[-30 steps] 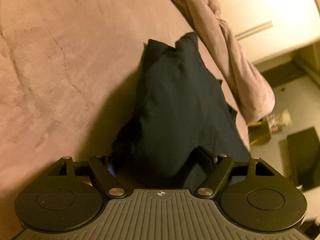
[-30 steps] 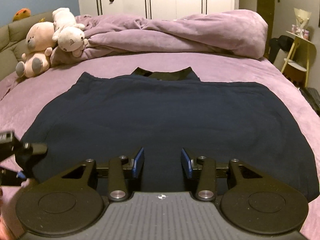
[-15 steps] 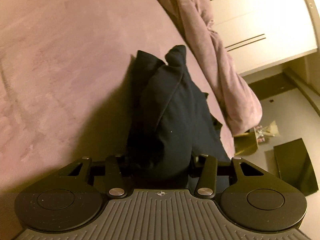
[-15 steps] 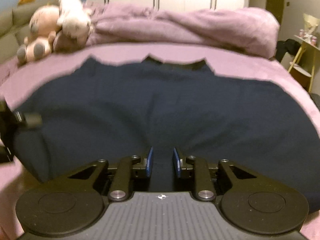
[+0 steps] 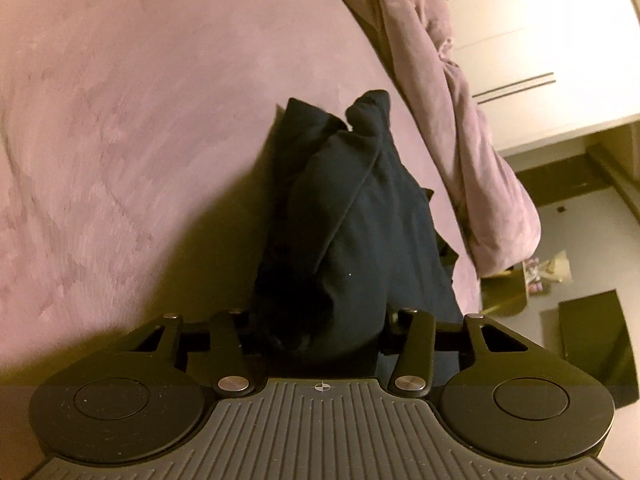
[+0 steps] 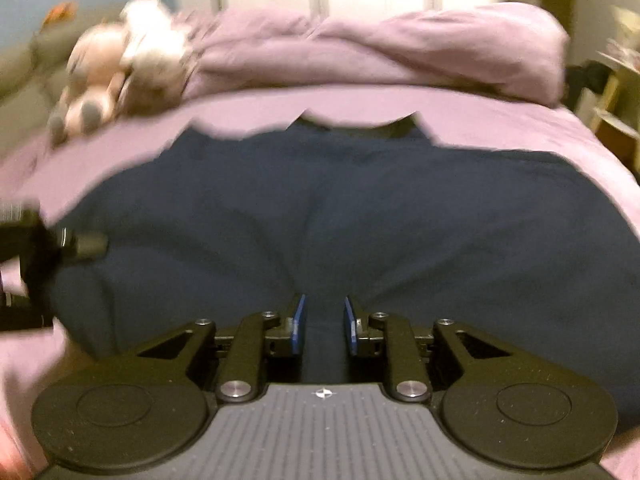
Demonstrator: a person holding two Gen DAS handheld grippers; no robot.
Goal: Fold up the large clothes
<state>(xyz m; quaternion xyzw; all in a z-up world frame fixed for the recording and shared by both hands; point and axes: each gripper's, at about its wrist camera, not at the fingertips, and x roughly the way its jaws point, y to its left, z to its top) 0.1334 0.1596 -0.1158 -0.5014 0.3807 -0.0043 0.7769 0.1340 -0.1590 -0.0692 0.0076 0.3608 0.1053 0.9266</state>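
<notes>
A large dark navy garment (image 6: 360, 216) lies spread on the purple bed (image 6: 500, 128). My right gripper (image 6: 323, 326) is shut on the garment's near hem, with cloth bunched between the blue pads (image 6: 298, 324). My left gripper (image 5: 320, 328) is shut on the garment's left edge (image 5: 360, 216), which rises in a fold in front of it; its fingertips are hidden by the cloth. The left gripper also shows at the left edge of the right wrist view (image 6: 32, 264).
A rumpled purple duvet (image 6: 400, 52) lies across the far side of the bed. Stuffed toys (image 6: 124, 68) sit at the far left. White wardrobe doors (image 5: 540, 52) stand behind. A small side table (image 6: 616, 92) stands to the right of the bed.
Both grippers have closed on the garment. The right jaws narrowed onto the hem. The left edge of the garment has lifted off the bed, and the right view is blurred by motion.
</notes>
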